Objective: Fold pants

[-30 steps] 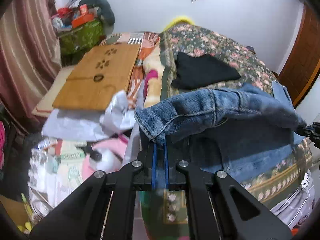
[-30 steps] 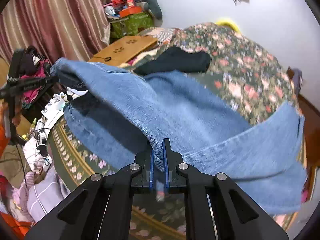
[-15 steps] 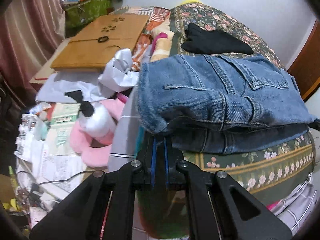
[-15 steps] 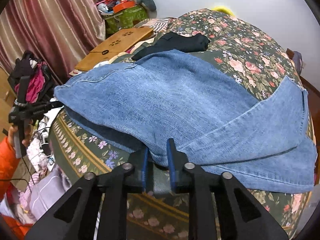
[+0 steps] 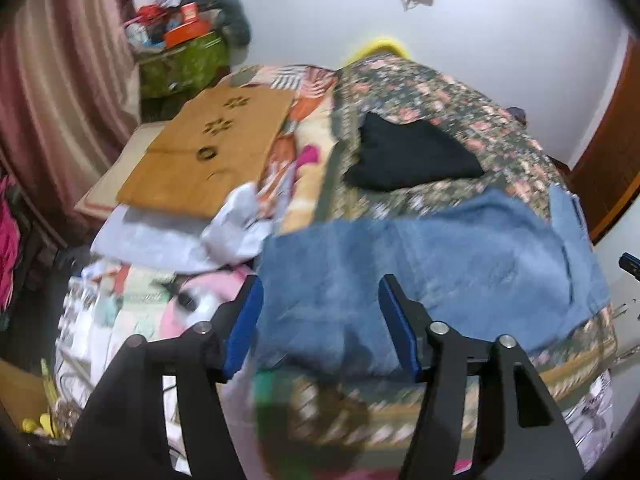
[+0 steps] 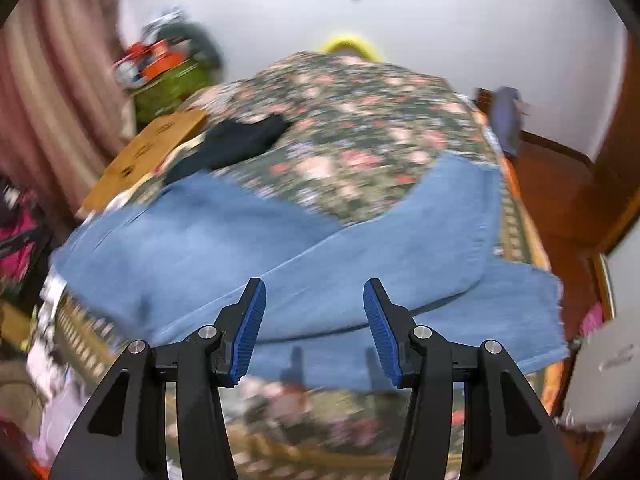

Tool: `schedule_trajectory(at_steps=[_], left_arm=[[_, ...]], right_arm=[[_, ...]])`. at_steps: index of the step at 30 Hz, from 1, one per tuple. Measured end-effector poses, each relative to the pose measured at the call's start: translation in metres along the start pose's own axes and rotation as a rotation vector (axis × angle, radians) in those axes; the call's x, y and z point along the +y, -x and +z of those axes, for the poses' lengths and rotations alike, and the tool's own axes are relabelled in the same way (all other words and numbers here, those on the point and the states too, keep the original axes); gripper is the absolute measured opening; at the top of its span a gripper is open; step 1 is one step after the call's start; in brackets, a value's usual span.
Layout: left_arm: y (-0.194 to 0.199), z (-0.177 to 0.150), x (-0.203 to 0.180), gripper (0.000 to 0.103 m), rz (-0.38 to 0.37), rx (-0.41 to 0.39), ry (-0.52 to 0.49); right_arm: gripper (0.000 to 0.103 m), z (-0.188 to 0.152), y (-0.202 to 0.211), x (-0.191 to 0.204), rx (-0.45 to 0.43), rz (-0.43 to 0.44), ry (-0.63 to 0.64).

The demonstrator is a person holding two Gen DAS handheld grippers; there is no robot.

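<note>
The blue jeans (image 5: pixel 432 268) lie folded in layers across the near edge of the floral bed (image 5: pixel 420 92). They also show in the right wrist view (image 6: pixel 304 252), with one leg end spread toward the right. My left gripper (image 5: pixel 320 324) is open and empty, just in front of the jeans' left end. My right gripper (image 6: pixel 314 328) is open and empty, in front of the jeans' near edge. Both views are blurred.
A black folded garment (image 5: pixel 404 156) lies on the bed behind the jeans. A wooden lap table (image 5: pixel 212 152) and white cloths (image 5: pixel 172 236) sit to the left. Clutter covers the floor at left. A wooden door (image 6: pixel 616 184) stands at right.
Both grippers have opened and let go of the jeans. The jeans were lifted a second ago, were laid over themselves on the bed, and now lie there. Both grippers have drawn back.
</note>
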State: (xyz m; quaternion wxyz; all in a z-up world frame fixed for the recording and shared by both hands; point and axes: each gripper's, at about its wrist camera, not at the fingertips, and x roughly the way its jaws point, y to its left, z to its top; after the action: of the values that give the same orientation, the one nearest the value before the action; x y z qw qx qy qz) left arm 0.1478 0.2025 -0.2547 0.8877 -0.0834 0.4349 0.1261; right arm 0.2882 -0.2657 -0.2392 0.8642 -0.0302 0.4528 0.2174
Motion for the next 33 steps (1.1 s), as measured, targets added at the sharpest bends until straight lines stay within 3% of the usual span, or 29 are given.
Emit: schedule_trajectory(at_steps=[4, 12, 23, 28, 32, 33], left_arm=[[-0.023, 0.031, -0.039, 0.07, -0.032, 0.007, -0.025], [-0.097, 0.076, -0.105, 0.07, -0.072, 0.106, -0.072], [-0.152, 0.087, -0.144, 0.07, -0.072, 0.157, -0.14], [-0.163, 0.082, -0.15, 0.07, -0.062, 0.184, -0.162], [-0.163, 0.079, -0.152, 0.07, -0.053, 0.176, -0.17], [-0.162, 0.079, -0.152, 0.07, -0.051, 0.175, -0.173]], right_arm=[[0.047, 0.025, -0.014, -0.037, -0.005, -0.045, -0.066], [0.047, 0.077, -0.083, -0.103, 0.041, -0.104, -0.155], [0.047, 0.133, -0.21, -0.143, 0.163, -0.166, -0.225], [0.048, 0.14, -0.235, -0.151, 0.181, -0.161, -0.227], [0.031, 0.134, -0.239, -0.143, 0.17, -0.243, -0.146], [0.02, 0.132, -0.235, -0.143, 0.167, -0.244, -0.139]])
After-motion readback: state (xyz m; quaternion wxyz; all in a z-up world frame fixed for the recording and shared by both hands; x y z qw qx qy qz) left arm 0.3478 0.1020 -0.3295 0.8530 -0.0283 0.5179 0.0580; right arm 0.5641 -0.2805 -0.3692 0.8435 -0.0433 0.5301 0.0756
